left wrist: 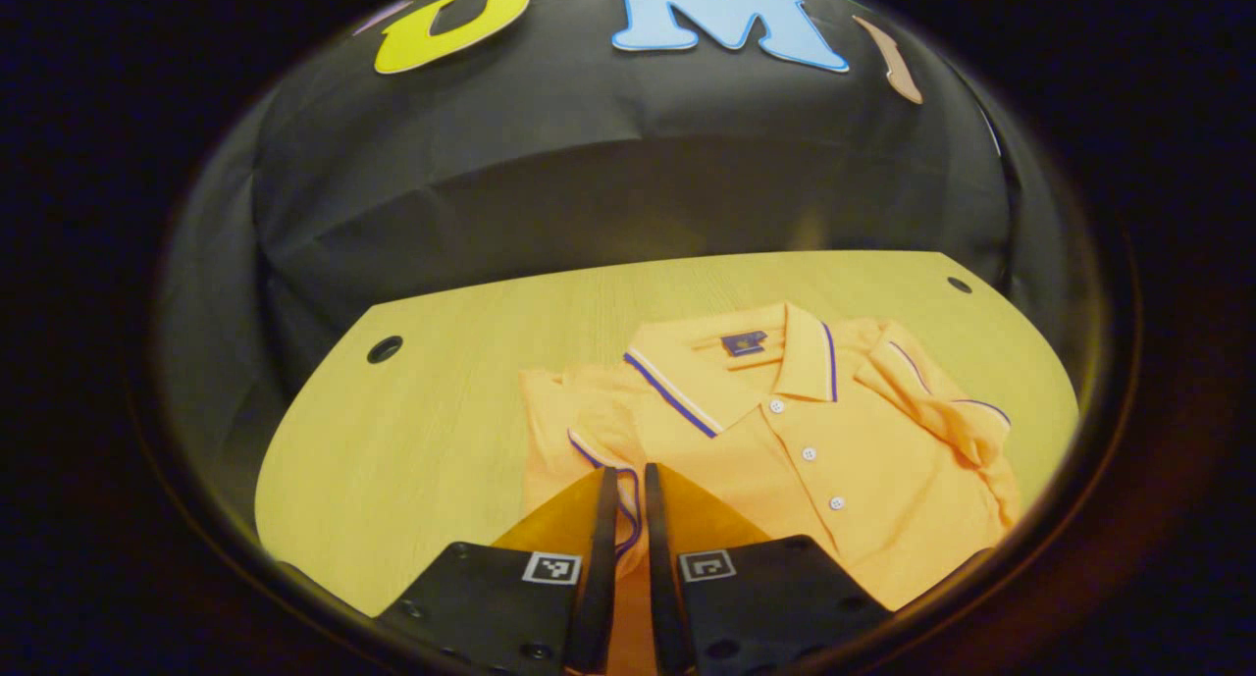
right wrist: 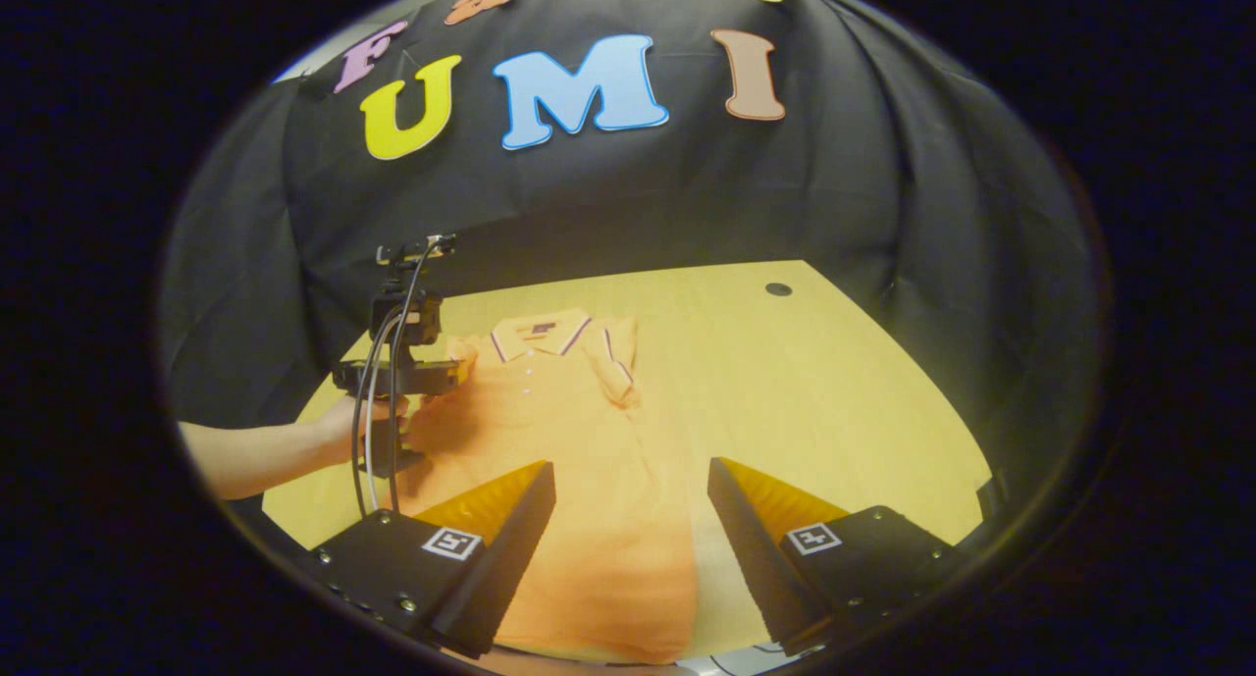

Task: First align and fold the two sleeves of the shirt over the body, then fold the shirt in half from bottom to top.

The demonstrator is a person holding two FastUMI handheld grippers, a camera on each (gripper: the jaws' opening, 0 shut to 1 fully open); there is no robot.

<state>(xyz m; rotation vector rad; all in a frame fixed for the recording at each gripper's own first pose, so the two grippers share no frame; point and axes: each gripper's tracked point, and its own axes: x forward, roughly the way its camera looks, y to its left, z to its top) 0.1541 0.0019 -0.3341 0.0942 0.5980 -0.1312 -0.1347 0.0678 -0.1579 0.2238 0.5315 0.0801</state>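
Note:
An orange polo shirt (left wrist: 785,450) lies face up on the wooden table (left wrist: 412,441), collar toward the back wall. One sleeve (left wrist: 932,401) is folded in over the chest. My left gripper (left wrist: 629,504) is shut on the other sleeve (left wrist: 589,431), whose blue-trimmed cuff is pinched between its fingers. In the right gripper view, the shirt (right wrist: 579,441) stretches from the collar down to the hem between my fingers. My right gripper (right wrist: 630,490) hovers wide open above the lower body of the shirt, holding nothing. A hand holds the left gripper (right wrist: 412,372) at the shirt's left edge.
The table has round cable holes (left wrist: 385,349) near its back corners, another hole (right wrist: 778,289) at the far right. Bare wood (right wrist: 834,401) lies to the right of the shirt. The black cloth wall closes off the back.

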